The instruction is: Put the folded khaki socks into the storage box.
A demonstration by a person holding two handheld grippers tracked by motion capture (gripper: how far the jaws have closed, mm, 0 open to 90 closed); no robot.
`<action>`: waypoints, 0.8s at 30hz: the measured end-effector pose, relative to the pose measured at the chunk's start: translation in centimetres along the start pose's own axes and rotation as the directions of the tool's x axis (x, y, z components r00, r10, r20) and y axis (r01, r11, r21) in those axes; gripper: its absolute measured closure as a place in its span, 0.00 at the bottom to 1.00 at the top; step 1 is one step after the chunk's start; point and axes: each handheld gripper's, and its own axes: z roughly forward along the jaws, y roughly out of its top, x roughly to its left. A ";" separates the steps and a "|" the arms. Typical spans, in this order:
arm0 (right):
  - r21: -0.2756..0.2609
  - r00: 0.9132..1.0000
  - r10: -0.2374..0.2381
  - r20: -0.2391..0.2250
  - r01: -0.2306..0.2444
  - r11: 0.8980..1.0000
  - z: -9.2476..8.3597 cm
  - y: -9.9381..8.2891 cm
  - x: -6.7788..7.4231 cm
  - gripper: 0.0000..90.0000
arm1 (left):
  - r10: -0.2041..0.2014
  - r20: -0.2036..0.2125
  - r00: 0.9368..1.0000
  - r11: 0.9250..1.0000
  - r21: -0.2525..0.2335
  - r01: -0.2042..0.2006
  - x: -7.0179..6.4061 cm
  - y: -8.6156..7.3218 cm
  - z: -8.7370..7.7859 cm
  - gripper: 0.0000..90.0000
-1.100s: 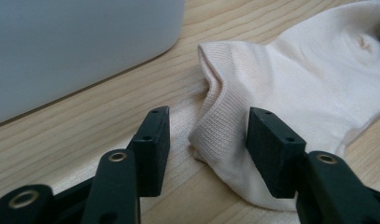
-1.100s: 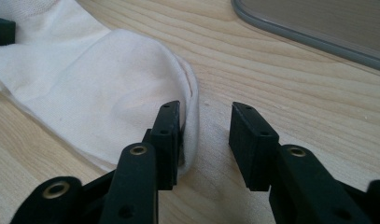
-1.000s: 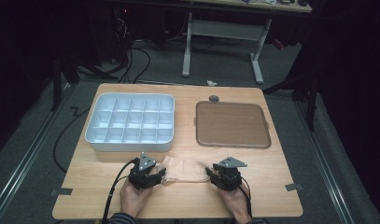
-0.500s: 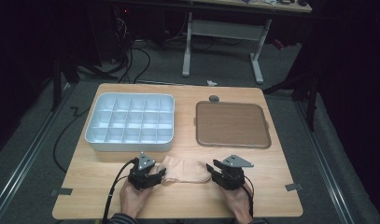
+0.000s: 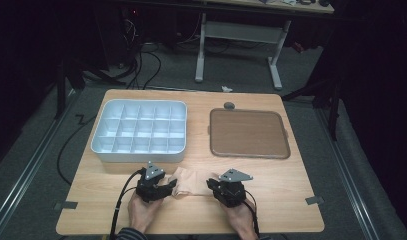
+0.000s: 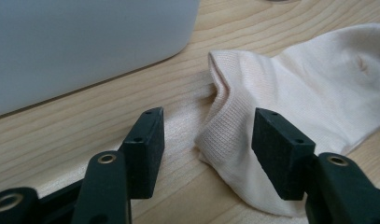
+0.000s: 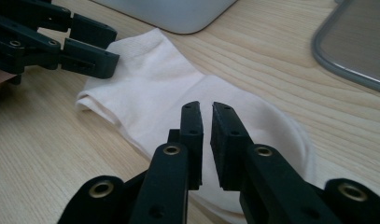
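The sock (image 5: pixel 192 179) lies flat on the desk's (image 5: pixel 291 195) near edge between both hands, so the released left claw (image 6: pixel 207 140) straddles its cuff while the right claw (image 7: pixel 206 135), just closing, stands clenched above the toe without visibly pinching cloth.

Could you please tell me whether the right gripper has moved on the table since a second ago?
Yes. In the high view the right gripper has slid slightly rightward, toward the brown tray's side, its jaws having just closed, nearly shut above the sock.

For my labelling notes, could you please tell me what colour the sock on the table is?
The sock is a pale cream, plain with a fine ribbed knit; the left gripper view shows it best.
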 end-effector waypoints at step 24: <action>0.032 0.999 -0.019 -0.029 0.020 0.999 2.1 -0.4 1.6 1.00 | 0.010 -0.013 1.000 1.000 0.028 -0.010 -0.5 0.4 0.5 0.54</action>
